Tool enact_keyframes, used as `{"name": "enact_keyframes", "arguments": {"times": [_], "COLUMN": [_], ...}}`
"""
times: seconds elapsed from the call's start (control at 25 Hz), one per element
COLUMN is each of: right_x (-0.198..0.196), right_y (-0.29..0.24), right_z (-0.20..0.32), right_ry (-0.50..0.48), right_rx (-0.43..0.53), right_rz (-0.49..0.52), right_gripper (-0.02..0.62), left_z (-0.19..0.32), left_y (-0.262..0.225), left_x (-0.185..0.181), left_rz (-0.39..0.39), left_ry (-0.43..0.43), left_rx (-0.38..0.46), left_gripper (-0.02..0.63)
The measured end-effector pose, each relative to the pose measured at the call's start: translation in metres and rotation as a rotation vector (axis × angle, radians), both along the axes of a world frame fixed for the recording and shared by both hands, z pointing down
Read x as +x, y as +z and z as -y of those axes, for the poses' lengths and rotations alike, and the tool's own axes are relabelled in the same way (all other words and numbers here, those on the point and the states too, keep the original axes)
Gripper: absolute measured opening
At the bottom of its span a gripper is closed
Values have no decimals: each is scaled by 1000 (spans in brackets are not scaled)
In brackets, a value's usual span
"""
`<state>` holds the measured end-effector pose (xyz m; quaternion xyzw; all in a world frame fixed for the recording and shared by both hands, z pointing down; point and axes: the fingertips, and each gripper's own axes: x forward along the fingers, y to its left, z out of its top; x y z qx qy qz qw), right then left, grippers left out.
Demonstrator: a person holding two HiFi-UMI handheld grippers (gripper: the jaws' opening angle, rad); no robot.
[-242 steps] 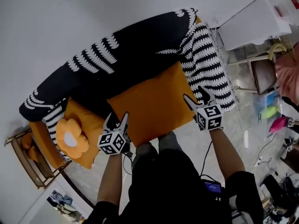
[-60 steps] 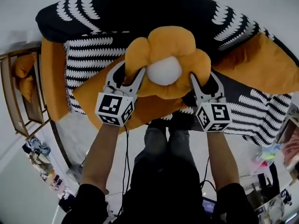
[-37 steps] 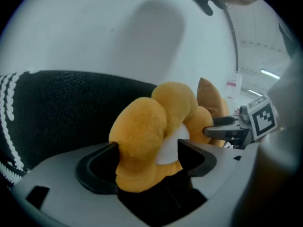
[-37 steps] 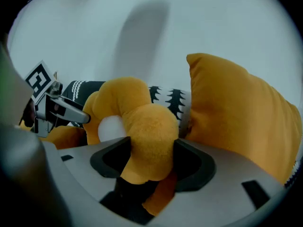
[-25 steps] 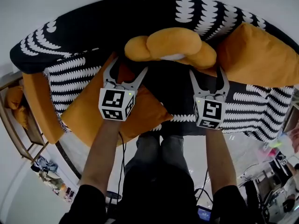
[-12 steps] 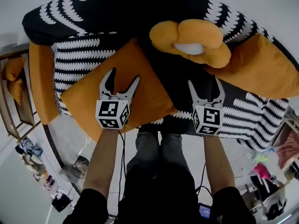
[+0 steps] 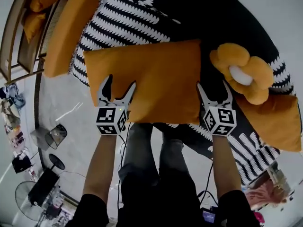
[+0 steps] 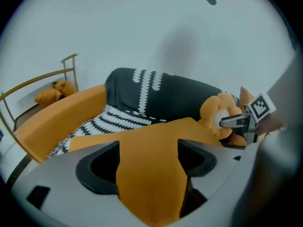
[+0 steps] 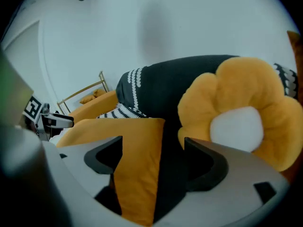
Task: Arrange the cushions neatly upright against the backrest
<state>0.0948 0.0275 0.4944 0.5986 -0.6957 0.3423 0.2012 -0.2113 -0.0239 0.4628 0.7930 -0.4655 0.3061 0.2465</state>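
Observation:
A large square orange cushion [image 7: 151, 79] lies flat on the sofa seat. My left gripper [image 7: 118, 86] stands open at its left edge, and in the left gripper view [image 8: 147, 160] a corner of the cushion [image 8: 151, 183] lies between the jaws. My right gripper [image 7: 214, 91] is open at the cushion's right edge; the cushion's side [image 9: 135, 169] fills the left half of its gap [image 9: 152, 152]. A flower-shaped orange cushion [image 7: 244, 77] with a white centre [image 9: 236, 126] leans on the black backrest, free of both grippers. Another orange cushion [image 7: 274, 122] sits further right.
A black throw with white leaf stripes [image 7: 128, 22] covers the sofa, whose orange arm [image 7: 71, 27] is at the upper left. Beyond it stands a wooden rack [image 7: 19, 32] with small orange pillows. A fan [image 7: 33, 193] and clutter stand on the floor at left.
Both grippers have left the flower cushion and swung left to the flat orange cushion's two edges. The flower cushion now rests against the backrest on its own.

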Motion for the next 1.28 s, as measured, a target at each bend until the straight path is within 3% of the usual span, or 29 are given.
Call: {"name": "enact_keyframes", "arguments": {"times": [0.08, 0.2, 0.36, 0.48, 0.96, 1.2, 1.28], "right_x": [-27, -41, -44, -44, -53, -60, -65], "right_y": [16, 29, 39, 55, 85, 79, 77], "right_z": [16, 22, 26, 25, 26, 29, 29], "right_ry": [-35, -67, -32, 2, 73, 65, 53], "right_rx": [-38, -106, -158, -234, -319, -316, -323], "right_rz": [73, 142, 127, 100, 187, 237, 240], "right_gripper": [419, 448, 449, 454, 465, 433, 403], "left_z": [-3, -14, -4, 6, 9, 10, 9], "left_y": [6, 14, 30, 44, 104, 105, 102], "left_x": [-51, -99, -137, -156, -167, -160, -155], "left_rz": [26, 37, 35, -8, -207, -306, -310], "left_ry": [-82, -173, -187, -222, -264, -278, -267], "left_rx": [-8, -46, -104, -163, -356, -406, -396], "left_gripper": [393, 393, 402, 407, 518, 513, 444]}}
